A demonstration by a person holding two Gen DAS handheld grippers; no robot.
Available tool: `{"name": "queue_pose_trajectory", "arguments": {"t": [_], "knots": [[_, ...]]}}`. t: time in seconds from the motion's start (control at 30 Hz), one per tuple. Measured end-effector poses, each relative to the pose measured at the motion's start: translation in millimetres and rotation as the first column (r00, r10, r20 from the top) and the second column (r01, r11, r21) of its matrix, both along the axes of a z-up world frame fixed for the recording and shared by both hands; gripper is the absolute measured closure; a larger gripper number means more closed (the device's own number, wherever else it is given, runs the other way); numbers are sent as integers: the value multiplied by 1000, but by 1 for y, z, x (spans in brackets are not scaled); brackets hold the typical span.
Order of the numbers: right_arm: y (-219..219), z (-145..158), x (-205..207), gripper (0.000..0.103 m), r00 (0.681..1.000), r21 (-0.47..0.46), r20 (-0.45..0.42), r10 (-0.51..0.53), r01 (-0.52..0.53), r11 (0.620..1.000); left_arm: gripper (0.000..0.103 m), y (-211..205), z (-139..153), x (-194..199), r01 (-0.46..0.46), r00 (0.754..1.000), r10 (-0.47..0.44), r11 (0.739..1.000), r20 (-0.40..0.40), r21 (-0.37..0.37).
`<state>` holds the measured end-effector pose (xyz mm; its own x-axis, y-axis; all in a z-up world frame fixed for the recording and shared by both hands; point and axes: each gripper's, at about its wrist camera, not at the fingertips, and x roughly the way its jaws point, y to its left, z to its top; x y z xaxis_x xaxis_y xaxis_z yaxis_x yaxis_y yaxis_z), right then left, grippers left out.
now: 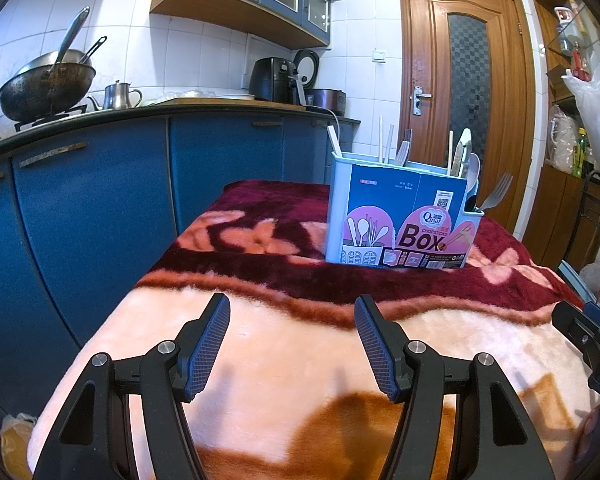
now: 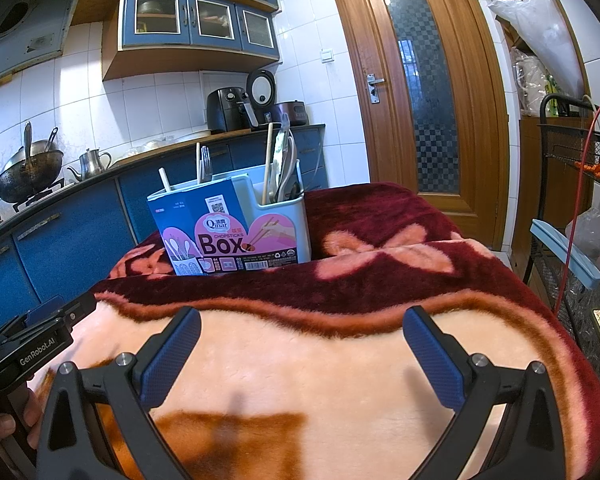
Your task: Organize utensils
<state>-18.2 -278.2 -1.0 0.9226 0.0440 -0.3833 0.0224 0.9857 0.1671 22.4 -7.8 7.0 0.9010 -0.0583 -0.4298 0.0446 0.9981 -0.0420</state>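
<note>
A pale blue utensil holder (image 1: 400, 216) with a "Chopsticks Box" label stands on the blanket-covered table (image 1: 284, 360), toward its far side. Chopsticks (image 1: 334, 142), a fork (image 1: 498, 194), a spoon (image 1: 473, 168) and other utensils stick up out of it. In the right wrist view the same holder (image 2: 236, 228) stands left of centre with chopsticks (image 2: 267, 164) and a fork (image 2: 206, 168) in it. My left gripper (image 1: 293, 306) hovers open over the near, pale part of the blanket, nothing between its fingers. My right gripper (image 2: 302, 320) is open wider, also with nothing in it.
Blue kitchen cabinets (image 1: 100, 200) run along the left with a wok (image 1: 46, 84), kettle (image 1: 118, 96) and air fryer (image 1: 274, 78) on the counter. A wooden door (image 1: 466, 92) stands behind. A wire rack (image 2: 580, 200) and shelves crowd the right. A hand (image 2: 12, 420) holds the left gripper's body (image 2: 32, 344).
</note>
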Motion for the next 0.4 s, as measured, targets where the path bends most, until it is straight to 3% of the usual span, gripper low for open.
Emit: {"name": "queue_pose_trajectory", "arguments": {"t": [0.4], "knots": [[0, 0, 0, 0, 1000, 0, 0, 0, 0, 1000, 37, 1, 0, 1, -2, 1000, 2, 1000, -5, -1]]}}
